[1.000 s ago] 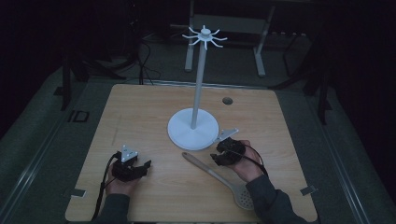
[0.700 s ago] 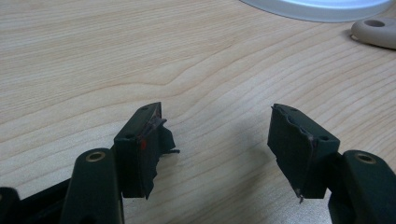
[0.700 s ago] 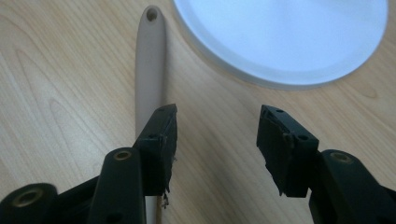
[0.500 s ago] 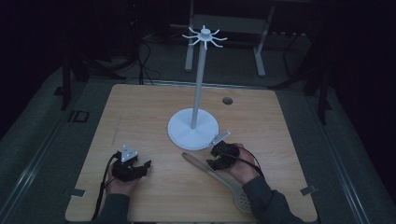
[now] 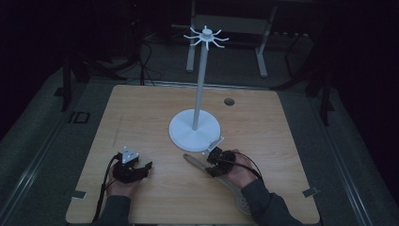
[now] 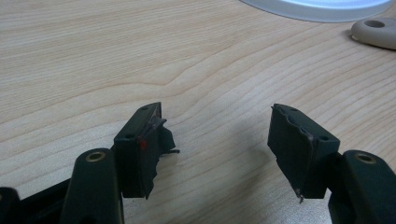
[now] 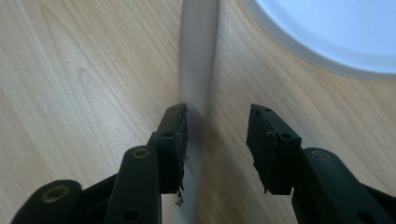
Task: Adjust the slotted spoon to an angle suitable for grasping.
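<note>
A beige slotted spoon lies on the wooden table, its handle (image 5: 194,161) pointing at the white hook stand (image 5: 194,129) and its head (image 5: 242,203) near the front edge. My right gripper (image 5: 211,165) is low over the handle. In the right gripper view the handle (image 7: 198,60) runs between the jaws of my right gripper (image 7: 217,126), close against the left pad and apart from the right one. These jaws have just been closing but stand open. My left gripper (image 5: 145,168) rests at the front left, and in its own view the left gripper (image 6: 217,140) is open and holds nothing.
The stand's tall pole carries a ring of hooks (image 5: 206,36) at its top. Its round base (image 6: 317,7) and the spoon's handle end (image 6: 373,30) lie ahead of the left gripper. A small round hole (image 5: 229,101) sits near the table's far edge.
My right hand has come down and slid left toward the front edge onto the spoon handle. The left hand has stayed put.
</note>
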A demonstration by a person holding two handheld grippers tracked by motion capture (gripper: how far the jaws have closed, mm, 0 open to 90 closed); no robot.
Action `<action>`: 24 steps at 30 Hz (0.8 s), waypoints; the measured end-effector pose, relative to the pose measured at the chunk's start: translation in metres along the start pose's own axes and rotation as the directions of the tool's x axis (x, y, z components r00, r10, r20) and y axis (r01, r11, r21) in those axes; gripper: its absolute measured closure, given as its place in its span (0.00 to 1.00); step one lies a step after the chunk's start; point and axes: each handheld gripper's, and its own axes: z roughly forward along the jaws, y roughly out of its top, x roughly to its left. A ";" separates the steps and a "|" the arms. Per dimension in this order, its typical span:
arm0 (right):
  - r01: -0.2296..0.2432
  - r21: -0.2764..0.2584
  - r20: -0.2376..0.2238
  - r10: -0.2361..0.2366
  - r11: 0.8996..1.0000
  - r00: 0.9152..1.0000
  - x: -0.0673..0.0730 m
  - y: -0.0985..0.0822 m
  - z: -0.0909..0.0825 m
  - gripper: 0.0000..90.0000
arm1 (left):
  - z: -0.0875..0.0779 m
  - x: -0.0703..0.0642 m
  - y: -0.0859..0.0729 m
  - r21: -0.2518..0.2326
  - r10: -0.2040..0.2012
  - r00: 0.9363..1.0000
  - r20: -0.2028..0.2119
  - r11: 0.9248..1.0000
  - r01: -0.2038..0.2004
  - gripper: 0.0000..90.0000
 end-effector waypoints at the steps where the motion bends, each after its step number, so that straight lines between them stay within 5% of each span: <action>1: 0.000 0.003 -0.007 0.000 1.000 1.000 0.000 0.000 0.000 0.66 | 0.000 0.000 0.000 0.001 0.001 1.000 0.000 1.000 -0.001 0.40; 7: 0.012 0.057 -0.049 -0.009 0.998 0.999 0.001 0.000 0.008 0.69 | 0.000 0.000 0.000 0.002 0.000 1.000 0.000 1.000 0.000 0.40; 12: -0.021 0.081 -0.086 0.028 0.996 0.996 0.000 0.002 0.014 0.80 | 0.000 0.000 0.000 0.002 0.000 1.000 0.001 1.000 0.000 0.40; 24: 0.004 0.129 -0.081 0.006 0.992 0.997 0.002 0.008 0.016 0.80 | 0.000 0.000 0.000 0.003 0.001 1.000 0.000 1.000 -0.001 0.40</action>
